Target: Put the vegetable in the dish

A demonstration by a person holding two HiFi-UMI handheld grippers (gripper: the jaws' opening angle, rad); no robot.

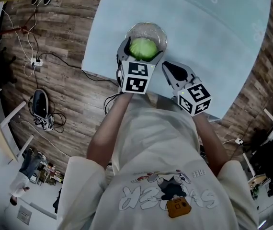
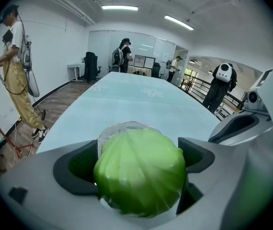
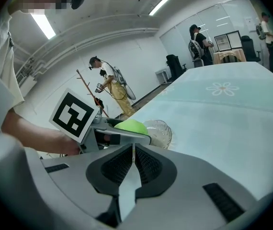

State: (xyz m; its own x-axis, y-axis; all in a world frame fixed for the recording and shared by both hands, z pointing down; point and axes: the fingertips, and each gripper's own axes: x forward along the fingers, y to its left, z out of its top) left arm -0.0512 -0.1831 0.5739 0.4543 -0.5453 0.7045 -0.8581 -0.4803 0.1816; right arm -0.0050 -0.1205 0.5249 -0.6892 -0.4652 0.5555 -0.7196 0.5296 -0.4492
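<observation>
A round green cabbage (image 1: pixel 142 49) sits between the jaws of my left gripper (image 1: pixel 142 51), which is shut on it. It is held just at the near rim of a clear glass dish (image 1: pixel 147 32) on the pale blue table (image 1: pixel 213 37). In the left gripper view the cabbage (image 2: pixel 140 171) fills the gap between the jaws and hides most of the dish (image 2: pixel 127 128) behind it. My right gripper (image 1: pixel 174 73) hovers to the right, shut with nothing in it. The right gripper view shows the cabbage (image 3: pixel 130 126) and dish (image 3: pixel 159 132) to its left.
The table's near edge (image 1: pixel 108 75) runs just under both grippers, with wooden floor and cables (image 1: pixel 36 61) to the left. Several people stand far off in the room (image 2: pixel 123 54). Wide table surface lies beyond the dish (image 2: pixel 146 99).
</observation>
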